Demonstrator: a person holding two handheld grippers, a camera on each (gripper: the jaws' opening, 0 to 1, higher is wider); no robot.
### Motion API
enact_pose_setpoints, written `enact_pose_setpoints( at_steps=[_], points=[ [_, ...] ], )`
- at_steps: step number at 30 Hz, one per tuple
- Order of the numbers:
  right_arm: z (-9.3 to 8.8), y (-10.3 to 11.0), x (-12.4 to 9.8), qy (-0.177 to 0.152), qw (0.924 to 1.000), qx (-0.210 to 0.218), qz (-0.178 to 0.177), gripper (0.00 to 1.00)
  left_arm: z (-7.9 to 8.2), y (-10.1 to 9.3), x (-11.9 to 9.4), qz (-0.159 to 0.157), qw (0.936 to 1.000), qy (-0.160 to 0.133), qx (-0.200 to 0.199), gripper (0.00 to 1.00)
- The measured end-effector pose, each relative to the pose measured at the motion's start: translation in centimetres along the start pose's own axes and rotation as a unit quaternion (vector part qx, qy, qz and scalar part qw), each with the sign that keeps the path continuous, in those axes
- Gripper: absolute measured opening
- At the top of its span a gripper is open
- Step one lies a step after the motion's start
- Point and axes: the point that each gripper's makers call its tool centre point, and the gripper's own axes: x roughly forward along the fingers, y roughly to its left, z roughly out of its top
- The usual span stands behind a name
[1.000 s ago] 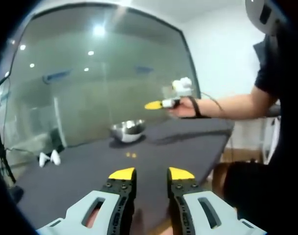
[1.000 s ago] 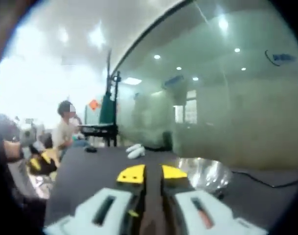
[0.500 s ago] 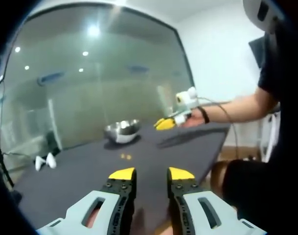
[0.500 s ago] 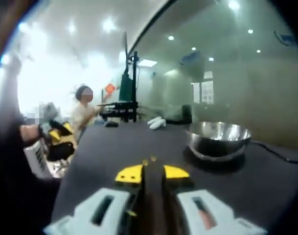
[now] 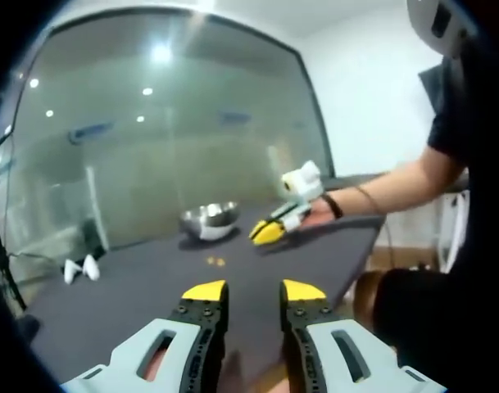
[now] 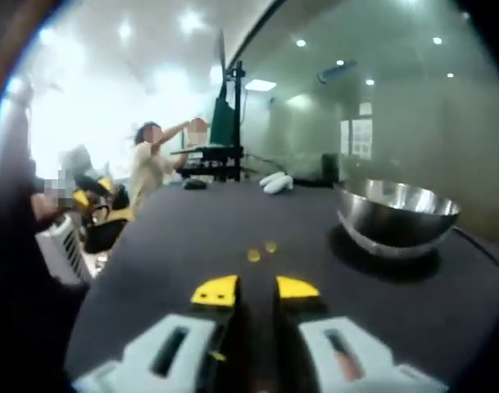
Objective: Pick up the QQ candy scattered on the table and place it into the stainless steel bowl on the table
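Two small yellow QQ candies lie on the dark table, just beyond my right gripper, whose yellow-tipped jaws stand open by a narrow gap with nothing between them. The stainless steel bowl sits to the right of the candies. In the left gripper view the bowl is at the far side, the candies are in front of it, and the right gripper hovers low over the table to their right, held by a hand. My left gripper is open and empty near the table's front edge.
Two white objects lie at the table's far left corner, also visible as the white objects. A glass wall runs behind the table. A person stands in the background beyond the table. The operator's body is at the right.
The right gripper has come down and forward over the table toward the candies, and its jaws have parted slightly. The left gripper has stayed almost still.
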Motion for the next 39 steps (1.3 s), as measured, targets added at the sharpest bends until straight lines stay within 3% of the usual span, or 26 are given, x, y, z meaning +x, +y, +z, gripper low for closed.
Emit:
enact_pose_setpoints(
  at_steps=[15,22,32,39],
  points=[
    [-1.2,0.9,6.2,0.05,0.9974,-0.021,0.047,0.18,-0.6,0.2,-0.6,0.008,0.9999,0.005,-0.005,0.27],
    [-0.6,1.5,8.2,0.05,0.9962,-0.033,0.063,0.18,-1.2,0.7,-1.0,0.017,0.9997,0.012,-0.01,0.27],
    [-0.3,1.9,9.3,0.049,0.9953,-0.034,0.076,0.17,-1.0,1.0,-0.9,0.02,0.9997,0.015,-0.007,0.27],
    [-0.3,1.4,9.2,0.041,0.9967,-0.022,0.066,0.09,-1.2,1.1,-0.8,0.02,0.9996,0.019,-0.007,0.27]
  ],
)
